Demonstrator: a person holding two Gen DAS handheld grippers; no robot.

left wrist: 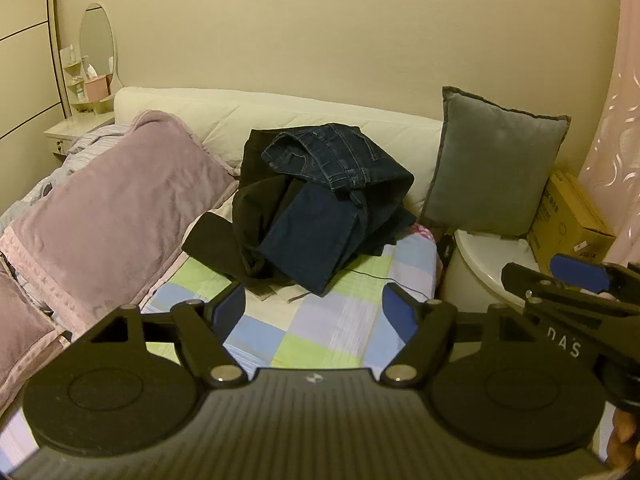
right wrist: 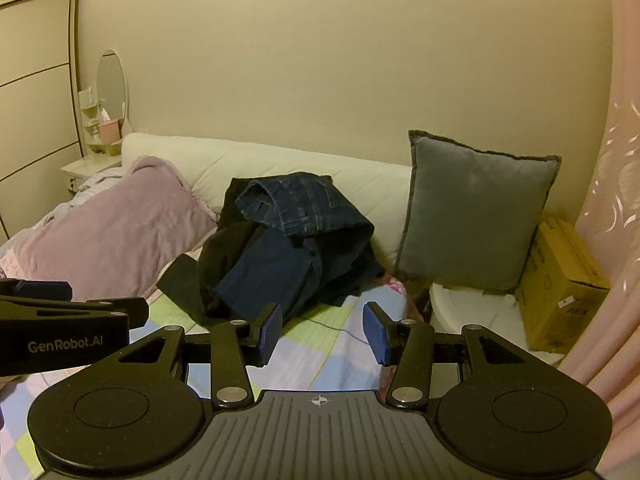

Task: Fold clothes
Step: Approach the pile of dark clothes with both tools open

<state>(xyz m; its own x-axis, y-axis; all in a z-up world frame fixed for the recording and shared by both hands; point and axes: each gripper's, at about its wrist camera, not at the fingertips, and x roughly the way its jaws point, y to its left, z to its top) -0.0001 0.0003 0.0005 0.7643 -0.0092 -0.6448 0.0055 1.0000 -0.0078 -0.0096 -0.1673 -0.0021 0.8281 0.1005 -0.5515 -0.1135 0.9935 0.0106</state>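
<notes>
The heap of dark clothes (left wrist: 320,204), with crumpled dark blue denim jeans (left wrist: 336,156) on top of a black garment (left wrist: 224,240), lies on the bed with the checked pastel sheet (left wrist: 332,332), against the white headboard cushion (left wrist: 224,120). You have not started folding, I judge; the step in hand is to reach for the first piece. The next move calls for taking the jeans by the waistband and lifting them free of the heap. Your left hand-held gripper (left wrist: 312,308) is wide apart and holds nothing. Your right hand-held gripper (right wrist: 322,330) is also apart and empty, short of the heap.
</notes>
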